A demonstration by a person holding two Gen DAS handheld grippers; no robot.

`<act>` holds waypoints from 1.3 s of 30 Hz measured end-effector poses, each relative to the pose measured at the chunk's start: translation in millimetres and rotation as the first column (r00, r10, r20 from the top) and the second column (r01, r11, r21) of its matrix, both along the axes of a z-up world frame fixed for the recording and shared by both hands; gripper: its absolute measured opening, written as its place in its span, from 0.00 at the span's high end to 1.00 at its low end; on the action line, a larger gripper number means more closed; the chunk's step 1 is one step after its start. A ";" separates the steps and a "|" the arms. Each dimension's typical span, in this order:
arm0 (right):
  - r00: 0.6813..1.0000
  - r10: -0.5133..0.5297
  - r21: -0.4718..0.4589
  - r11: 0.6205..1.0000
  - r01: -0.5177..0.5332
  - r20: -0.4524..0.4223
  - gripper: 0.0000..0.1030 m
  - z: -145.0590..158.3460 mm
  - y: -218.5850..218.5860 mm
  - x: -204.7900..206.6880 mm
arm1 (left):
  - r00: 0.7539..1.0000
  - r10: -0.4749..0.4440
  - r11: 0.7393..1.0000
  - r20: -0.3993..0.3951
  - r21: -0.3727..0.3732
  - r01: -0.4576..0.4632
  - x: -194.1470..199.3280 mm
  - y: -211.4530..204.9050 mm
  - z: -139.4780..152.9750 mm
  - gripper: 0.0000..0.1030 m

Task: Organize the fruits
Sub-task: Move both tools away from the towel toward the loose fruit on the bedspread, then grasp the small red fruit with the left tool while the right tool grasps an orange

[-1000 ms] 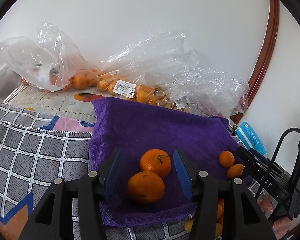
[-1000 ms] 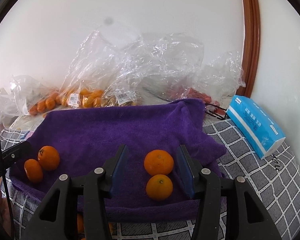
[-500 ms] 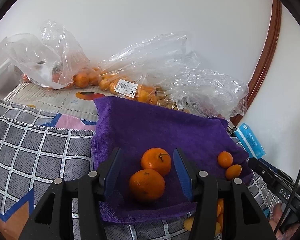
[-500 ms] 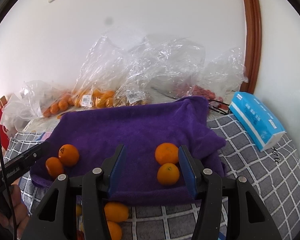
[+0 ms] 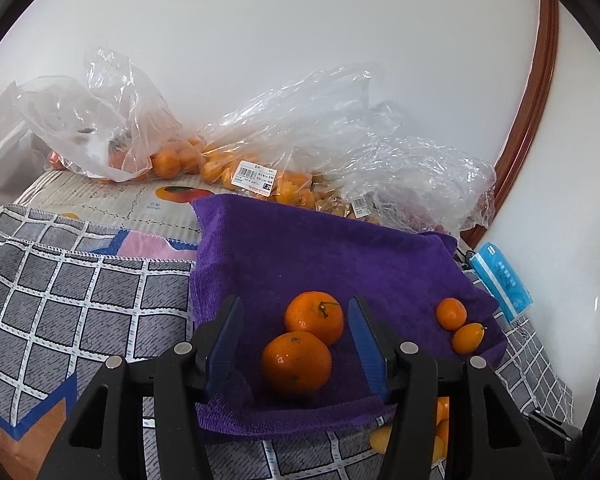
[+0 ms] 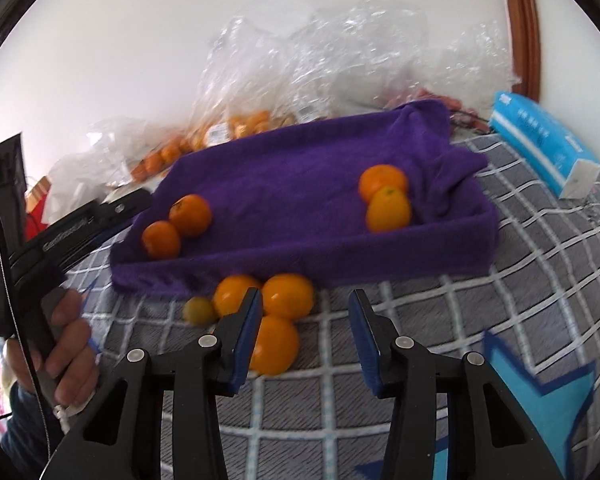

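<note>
A purple towel (image 5: 320, 256) lies on the checked blanket. Two tangerines (image 5: 300, 344) sit on its near part, between the fingers of my open, empty left gripper (image 5: 296, 340). Two smaller fruits (image 5: 456, 322) lie at the towel's right edge. In the right wrist view the towel (image 6: 300, 184) holds both pairs: left pair (image 6: 176, 224), right pair (image 6: 384, 196). Several loose oranges (image 6: 272, 316) lie on the blanket in front of the towel. My right gripper (image 6: 304, 340) is open and empty, just right of and above them.
Clear plastic bags of oranges (image 5: 236, 164) line the white wall behind the towel. A blue tissue pack (image 6: 540, 144) lies at the right. The person's hand holds the left gripper's handle (image 6: 56, 332) at the left of the right wrist view. The checked blanket (image 6: 440, 380) covers the surface.
My right gripper has pulled back and swung down, away from the right pair on the towel, so the loose oranges on the blanket now show. The left gripper barely moved.
</note>
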State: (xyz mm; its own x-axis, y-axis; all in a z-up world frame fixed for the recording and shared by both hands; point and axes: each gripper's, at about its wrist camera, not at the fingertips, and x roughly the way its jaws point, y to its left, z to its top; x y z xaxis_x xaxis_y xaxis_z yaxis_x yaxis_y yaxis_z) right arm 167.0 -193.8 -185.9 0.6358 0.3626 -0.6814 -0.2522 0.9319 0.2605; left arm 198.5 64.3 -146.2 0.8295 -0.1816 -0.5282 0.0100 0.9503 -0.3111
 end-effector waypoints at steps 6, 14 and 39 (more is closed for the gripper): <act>0.999 0.039 -0.050 0.998 -0.040 -0.023 0.62 -15.0 14.5 -7.5 | 0.998 -0.009 1.000 -0.066 0.018 0.010 -12.4 -3.3 7.7 0.49; 1.000 0.007 -0.039 0.999 -0.008 -0.021 0.70 -13.1 2.4 -14.3 | 0.983 -0.099 0.994 -0.155 0.025 0.104 -55.2 -11.1 -2.5 0.49; 0.995 -0.101 -0.166 0.981 0.100 -0.002 0.69 -17.0 -65.6 -33.3 | 0.924 -0.288 0.943 -0.252 0.093 0.319 -61.8 -92.3 -36.8 0.76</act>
State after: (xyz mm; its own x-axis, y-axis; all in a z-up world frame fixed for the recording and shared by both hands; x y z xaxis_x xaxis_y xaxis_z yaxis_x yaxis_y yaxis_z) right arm 133.7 -259.4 -202.9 0.6561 0.1787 -0.7332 -0.1532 0.9829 0.1025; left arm 136.8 -28.0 -183.0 0.5968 -0.3217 -0.7351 0.2468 0.9453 -0.2133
